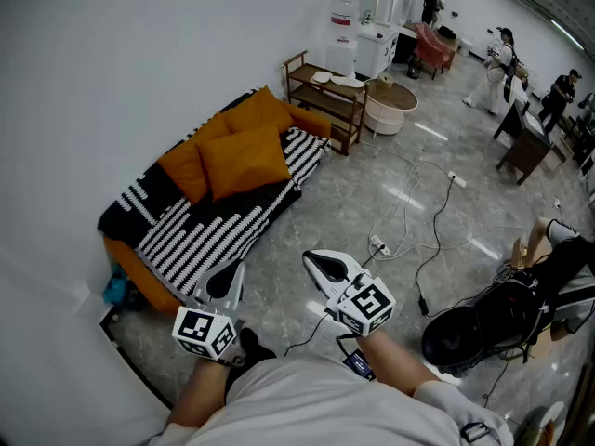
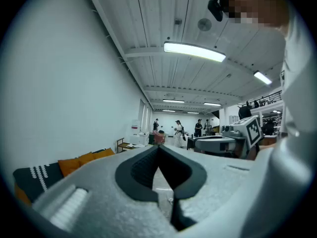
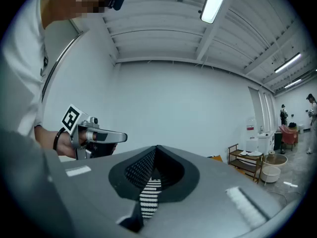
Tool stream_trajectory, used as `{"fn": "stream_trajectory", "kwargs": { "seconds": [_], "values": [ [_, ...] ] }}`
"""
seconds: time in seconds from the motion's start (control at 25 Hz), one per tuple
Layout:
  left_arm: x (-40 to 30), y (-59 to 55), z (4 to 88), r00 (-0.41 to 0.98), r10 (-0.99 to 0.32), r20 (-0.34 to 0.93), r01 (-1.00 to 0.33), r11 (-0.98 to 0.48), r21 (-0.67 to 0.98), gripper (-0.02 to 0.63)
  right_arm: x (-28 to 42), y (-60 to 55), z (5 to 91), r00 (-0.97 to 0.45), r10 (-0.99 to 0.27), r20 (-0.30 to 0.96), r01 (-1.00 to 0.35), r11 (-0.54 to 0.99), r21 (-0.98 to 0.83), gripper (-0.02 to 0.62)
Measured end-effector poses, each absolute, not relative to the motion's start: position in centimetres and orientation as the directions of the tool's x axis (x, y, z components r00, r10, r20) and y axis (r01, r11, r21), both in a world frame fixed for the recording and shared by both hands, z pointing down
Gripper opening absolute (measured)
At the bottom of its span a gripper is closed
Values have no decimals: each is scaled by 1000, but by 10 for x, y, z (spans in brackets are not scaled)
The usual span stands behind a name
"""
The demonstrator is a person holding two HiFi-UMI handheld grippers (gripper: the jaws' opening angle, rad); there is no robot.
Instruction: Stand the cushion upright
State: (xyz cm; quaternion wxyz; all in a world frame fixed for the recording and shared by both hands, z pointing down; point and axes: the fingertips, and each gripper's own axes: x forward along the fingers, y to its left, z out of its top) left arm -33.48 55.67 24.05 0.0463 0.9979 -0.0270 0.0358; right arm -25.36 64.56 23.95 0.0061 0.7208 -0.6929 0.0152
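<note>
Head view: cushion [image 1: 244,161] slumped on sofa [image 1: 200,235], well ahead of both clenched, empty grippers, left gripper [image 1: 226,280] nearer than right gripper [image 1: 325,266].

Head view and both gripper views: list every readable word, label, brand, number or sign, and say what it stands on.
No readable words or numbers in any view.
Left marker cube on the left gripper: a black-and-white square code, no letters.
Right marker cube on the right gripper: the same kind of code, no letters.
Red label on the water bottle: too small to read.
</note>
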Motion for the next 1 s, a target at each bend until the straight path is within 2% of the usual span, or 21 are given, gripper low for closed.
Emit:
{"fn": "stream_trajectory", "kwargs": {
  "seconds": [0.44, 1.0],
  "values": [
    [-336, 491, 250, 996, -37, 78, -46, -992, 114, 3, -257, 577, 250, 26, -997, 67, -1000, -27, -8, 11],
    [-320, 314, 252, 994, 43, 97, 33, -993, 110, 3, -246, 398, 256, 59, -994, 97, -998, -61, -24, 11]
  ]
}}
